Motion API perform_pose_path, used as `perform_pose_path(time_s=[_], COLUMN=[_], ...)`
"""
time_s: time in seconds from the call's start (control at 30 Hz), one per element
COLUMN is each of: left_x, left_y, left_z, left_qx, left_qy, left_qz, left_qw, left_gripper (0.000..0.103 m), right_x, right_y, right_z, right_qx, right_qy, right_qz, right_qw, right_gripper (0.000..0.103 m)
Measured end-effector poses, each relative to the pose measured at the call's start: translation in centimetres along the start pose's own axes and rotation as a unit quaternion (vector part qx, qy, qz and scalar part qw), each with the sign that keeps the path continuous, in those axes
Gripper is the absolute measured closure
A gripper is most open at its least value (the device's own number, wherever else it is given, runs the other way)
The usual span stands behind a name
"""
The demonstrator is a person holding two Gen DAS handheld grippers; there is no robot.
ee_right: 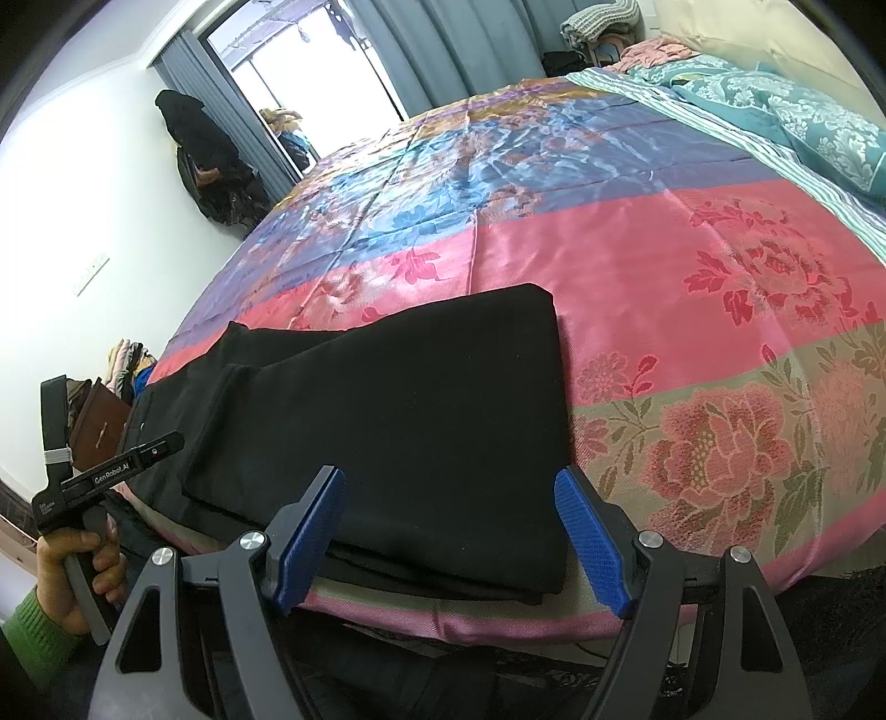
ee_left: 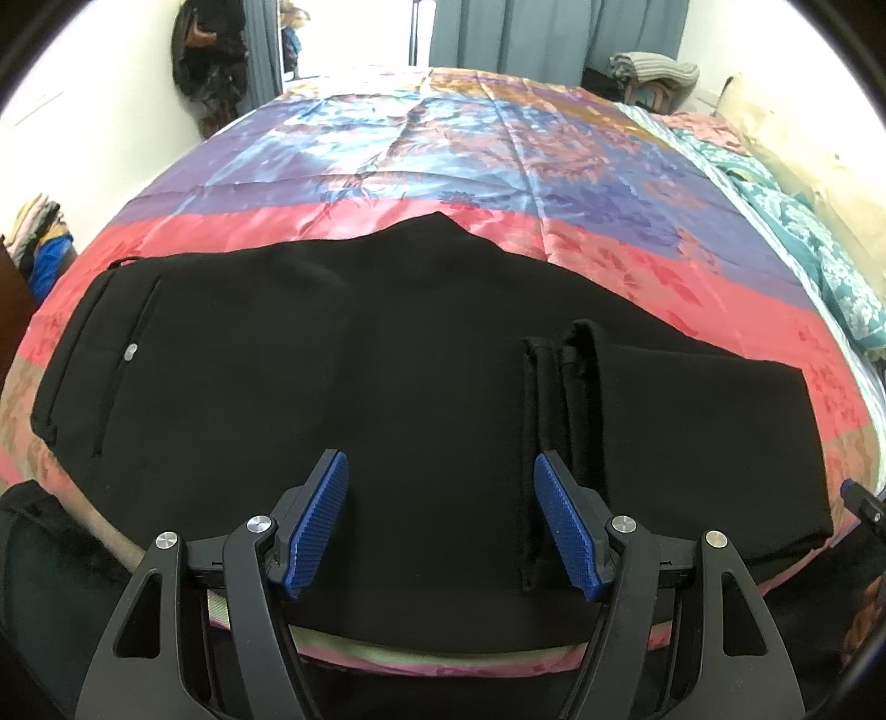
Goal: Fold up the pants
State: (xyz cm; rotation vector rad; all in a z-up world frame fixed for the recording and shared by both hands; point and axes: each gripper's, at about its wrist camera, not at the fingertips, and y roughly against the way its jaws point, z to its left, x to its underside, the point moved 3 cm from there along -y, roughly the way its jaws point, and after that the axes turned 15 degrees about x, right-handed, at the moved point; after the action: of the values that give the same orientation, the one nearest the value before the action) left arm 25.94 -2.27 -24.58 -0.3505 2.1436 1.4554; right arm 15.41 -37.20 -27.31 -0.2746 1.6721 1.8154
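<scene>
On the near edge of a bed (ee_left: 554, 166), black pants (ee_left: 332, 360) lying flat across a glossy floral bedspread (ee_right: 692, 266) banded in pink, purple and blue. Waistband end toward the left of the bed, marked by a small silver button (ee_left: 131, 351) beside a dark pocket seam. Leg end folded back over the pants toward the right, cuffs (ee_left: 559, 354) resting on top, forming a thicker stacked layer with a squared fold edge (ee_right: 548, 310) toward the bed's right side.

Just above the pants at the bed's near edge, left gripper (ee_left: 441, 523) hovering, blue-padded jaws wide apart and holding nothing, right pad close beside the cuffs. Seen also from the right wrist view, at the bed's left, gripped by a hand (ee_right: 83, 559) in a green sleeve (ee_right: 33, 631).

Over the folded stack at the bed's near edge, right gripper (ee_right: 451, 531), blue-padded jaws spread wide, straddling the folded end of the pants without clamping it; contact with the fabric not discernible.

At the bed's right side, a teal patterned blanket (ee_right: 819, 127) and a cream headboard (ee_left: 803, 149). Beyond the bed's far edge, grey-blue curtains (ee_left: 554, 33) and a bright doorway (ee_right: 310, 72). Against the white wall left of the bed, dark clothing hanging (ee_right: 205, 160). Low at the bed's left, a pile of colourful clothes (ee_left: 39, 238).
</scene>
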Motion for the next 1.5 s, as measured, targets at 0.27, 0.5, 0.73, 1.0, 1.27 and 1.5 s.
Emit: perform_pose_path(time_s=[0.27,0.5,0.73,1.0,1.27,1.5], left_x=[0.0,0.1,0.1,0.1,0.2,0.2], left_y=[-0.1,-0.3,-0.3,-0.4,-0.6,-0.6], left_z=[0.3,0.7,0.7,1.0,1.2,1.1], left_qx=[-0.001,0.001,0.0,-0.006,-0.013,-0.018], left_qy=[0.006,0.015,0.016,0.015,0.017,0.015], left_qz=[0.002,0.004,0.006,0.009,0.014,0.015], left_qw=[1.0,0.9999,0.9999,0.9998,0.9997,0.9996], left_gripper=[0.031,0.031,0.031,0.031,0.031,0.03], right_x=[0.2,0.2,0.4,0.3,0.3,0.3], right_y=[-0.1,-0.1,-0.4,-0.4,-0.4,-0.5], right_z=[0.1,0.0,0.2,0.1,0.1,0.1], right_qx=[0.001,0.0,0.0,0.0,0.0,-0.001], right_qy=[0.0,0.0,0.001,0.001,0.001,0.0], right_qz=[0.002,0.002,0.005,0.005,0.005,0.007], right_qw=[1.0,1.0,1.0,1.0,1.0,1.0], right_gripper=[0.025,0.025,0.025,0.025,0.025,0.025])
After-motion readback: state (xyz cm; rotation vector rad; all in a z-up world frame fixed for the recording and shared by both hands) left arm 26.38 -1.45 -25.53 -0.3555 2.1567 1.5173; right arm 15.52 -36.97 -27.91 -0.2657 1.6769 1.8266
